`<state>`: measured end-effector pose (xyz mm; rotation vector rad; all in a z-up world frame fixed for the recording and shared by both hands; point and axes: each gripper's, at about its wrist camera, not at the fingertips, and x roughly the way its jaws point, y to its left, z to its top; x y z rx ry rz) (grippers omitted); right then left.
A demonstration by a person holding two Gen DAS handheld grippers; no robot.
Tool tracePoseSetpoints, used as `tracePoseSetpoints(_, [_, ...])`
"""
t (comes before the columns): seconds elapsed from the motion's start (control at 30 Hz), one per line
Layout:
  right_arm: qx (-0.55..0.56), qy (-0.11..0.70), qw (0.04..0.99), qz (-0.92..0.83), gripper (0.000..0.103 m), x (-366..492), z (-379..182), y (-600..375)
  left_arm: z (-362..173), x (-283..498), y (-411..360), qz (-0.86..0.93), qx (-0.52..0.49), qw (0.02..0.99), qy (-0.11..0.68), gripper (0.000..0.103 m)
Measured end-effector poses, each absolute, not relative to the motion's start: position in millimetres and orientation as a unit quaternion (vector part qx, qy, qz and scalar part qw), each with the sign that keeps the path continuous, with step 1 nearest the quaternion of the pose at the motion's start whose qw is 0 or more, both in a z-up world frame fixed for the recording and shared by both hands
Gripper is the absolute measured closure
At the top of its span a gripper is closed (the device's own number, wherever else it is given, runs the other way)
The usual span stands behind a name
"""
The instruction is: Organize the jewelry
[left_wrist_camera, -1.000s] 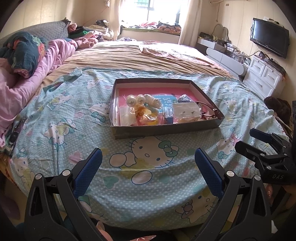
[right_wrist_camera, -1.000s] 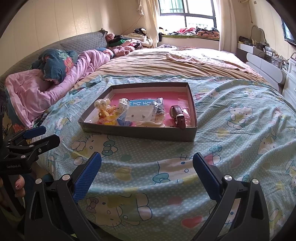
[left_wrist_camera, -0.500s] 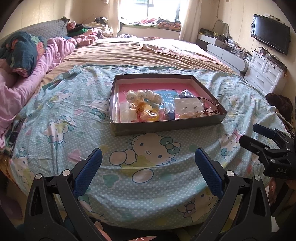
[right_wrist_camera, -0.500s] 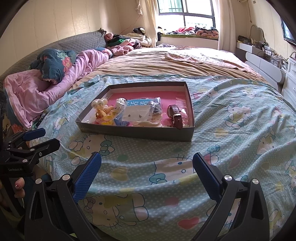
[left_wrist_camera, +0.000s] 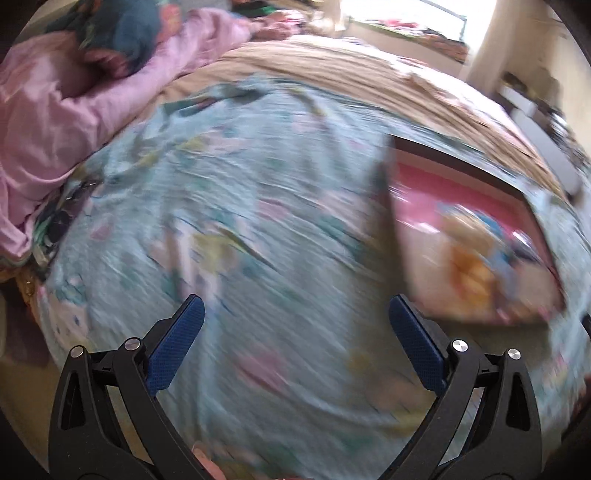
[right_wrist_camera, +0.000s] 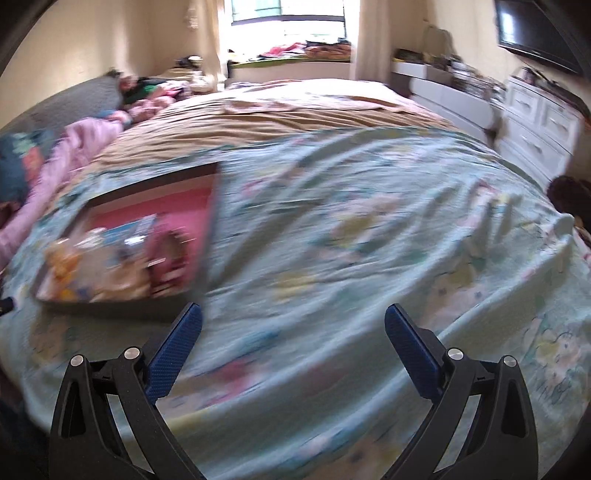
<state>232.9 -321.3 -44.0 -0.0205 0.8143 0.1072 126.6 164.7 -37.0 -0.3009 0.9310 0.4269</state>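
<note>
Both views are motion-blurred. A shallow grey box with a pink floor (left_wrist_camera: 461, 184) lies on the bed, holding a blurred heap of jewelry items (left_wrist_camera: 469, 266). In the left wrist view it is at the right, beyond my right fingertip. In the right wrist view the box (right_wrist_camera: 170, 203) is at the left with the items (right_wrist_camera: 110, 266) inside. My left gripper (left_wrist_camera: 295, 317) is open and empty above the blanket. My right gripper (right_wrist_camera: 293, 319) is open and empty, just right of the box's near corner.
A light blue cartoon-print blanket (left_wrist_camera: 258, 221) covers the near bed, with a tan cover (right_wrist_camera: 295, 110) behind. Pink bedding and a dark pillow (left_wrist_camera: 74, 92) lie at the left. White drawers (right_wrist_camera: 543, 122) and a wall TV (right_wrist_camera: 535, 33) stand at the right.
Both grippers have moved closer to the bed and swung apart: the left view turned left, the right view turned right. The box now sits off to the side in each view. Both stayed open.
</note>
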Motion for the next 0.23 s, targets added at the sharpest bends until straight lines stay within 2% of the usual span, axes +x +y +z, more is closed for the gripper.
tracePoseSetpoints(0.23, [0.01, 0.432, 0.899, -0.07, 0.005, 315, -77, -397, -68, 189, 271, 0.296, -0.188, 0.825, 0.443, 0.01])
